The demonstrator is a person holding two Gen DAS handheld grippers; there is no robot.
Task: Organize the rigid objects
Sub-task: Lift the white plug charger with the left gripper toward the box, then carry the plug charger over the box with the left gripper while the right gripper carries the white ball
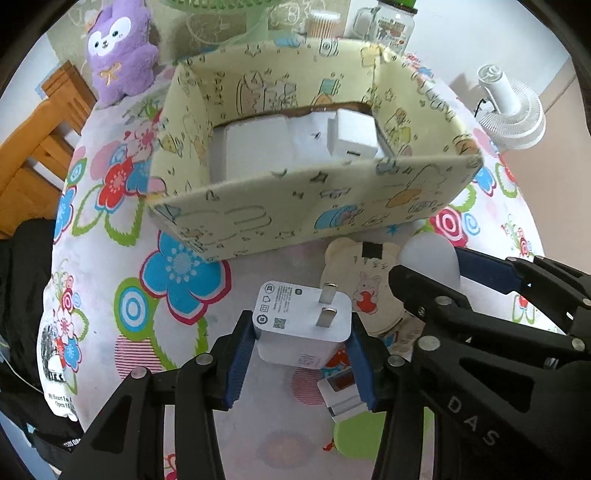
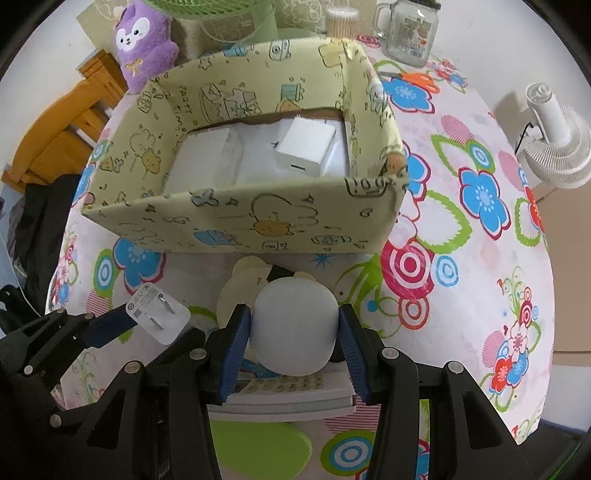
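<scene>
My left gripper is shut on a white plug charger, prongs up, held above the table in front of the yellow cartoon-print box. My right gripper is shut on a round white egg-shaped object, also in front of the box. The box holds another white charger and white items. Each gripper shows in the other's view: the right one with the white object, the left one with the charger.
A cream bear-shaped item and a white calculator lie under the grippers on the flowered tablecloth. Behind the box stand a purple plush, a glass jar and a green fan base. A white fan stands at right.
</scene>
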